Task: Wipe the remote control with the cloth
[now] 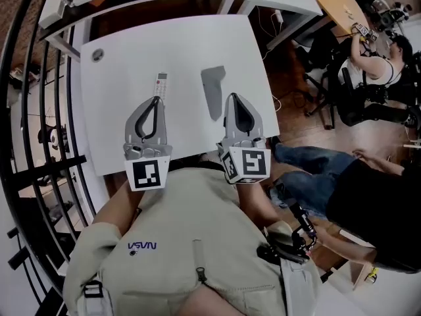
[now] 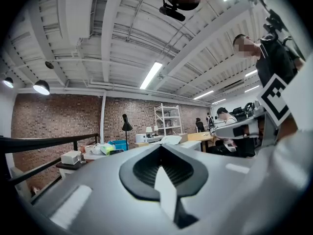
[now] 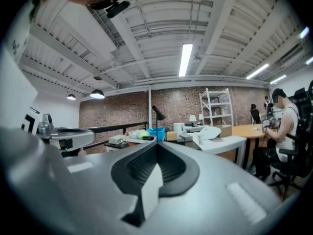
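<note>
In the head view a white remote control (image 1: 160, 85) lies on the white table (image 1: 118, 137), with a grey cloth (image 1: 213, 91) to its right. My left gripper (image 1: 156, 100) is held up near my chest, shut and empty, just short of the remote. My right gripper (image 1: 233, 97) is held level beside it, also shut and empty, next to the cloth's near end. In the left gripper view the left gripper (image 2: 162, 146) has its jaws together with only the room beyond. In the right gripper view the right gripper (image 3: 156, 143) is likewise shut on nothing.
A round grey disc (image 1: 97, 55) sits at the table's far left corner. A black railing (image 1: 39, 110) runs along the left. A seated person's legs (image 1: 316, 170) are close on the right, and another person (image 1: 381, 64) sits at a desk farther right.
</note>
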Motion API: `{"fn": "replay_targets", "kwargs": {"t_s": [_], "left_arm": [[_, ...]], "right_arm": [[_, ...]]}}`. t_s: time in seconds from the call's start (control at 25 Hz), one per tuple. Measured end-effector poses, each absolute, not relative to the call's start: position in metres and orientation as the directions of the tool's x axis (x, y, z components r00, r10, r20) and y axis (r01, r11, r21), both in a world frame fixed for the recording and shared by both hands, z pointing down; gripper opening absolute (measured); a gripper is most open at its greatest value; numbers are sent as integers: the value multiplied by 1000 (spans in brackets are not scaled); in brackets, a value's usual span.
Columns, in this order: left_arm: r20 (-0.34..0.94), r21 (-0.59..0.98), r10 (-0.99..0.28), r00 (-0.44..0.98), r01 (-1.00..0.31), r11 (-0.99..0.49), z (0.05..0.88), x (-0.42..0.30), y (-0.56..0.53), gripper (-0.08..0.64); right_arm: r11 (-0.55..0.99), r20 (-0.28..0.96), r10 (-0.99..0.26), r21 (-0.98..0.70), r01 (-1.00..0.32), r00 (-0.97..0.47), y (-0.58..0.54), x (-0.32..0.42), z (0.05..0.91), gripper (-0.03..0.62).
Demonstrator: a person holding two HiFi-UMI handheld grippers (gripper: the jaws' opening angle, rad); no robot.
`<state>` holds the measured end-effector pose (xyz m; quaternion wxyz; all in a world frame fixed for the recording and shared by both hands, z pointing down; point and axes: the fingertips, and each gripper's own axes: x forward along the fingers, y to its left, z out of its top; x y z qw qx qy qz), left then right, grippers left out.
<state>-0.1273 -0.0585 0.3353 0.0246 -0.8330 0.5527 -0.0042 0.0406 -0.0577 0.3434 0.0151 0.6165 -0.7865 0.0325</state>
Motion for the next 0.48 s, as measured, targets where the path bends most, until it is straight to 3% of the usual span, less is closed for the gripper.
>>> {"fn": "replay_targets", "kwargs": {"t_s": [0.48], "left_arm": [[-38, -85, -957, 286, -956, -282, 339, -74, -11, 5]], "right_arm": [[369, 3, -929, -13, -929, -369, -39, 77, 335, 0]]}}
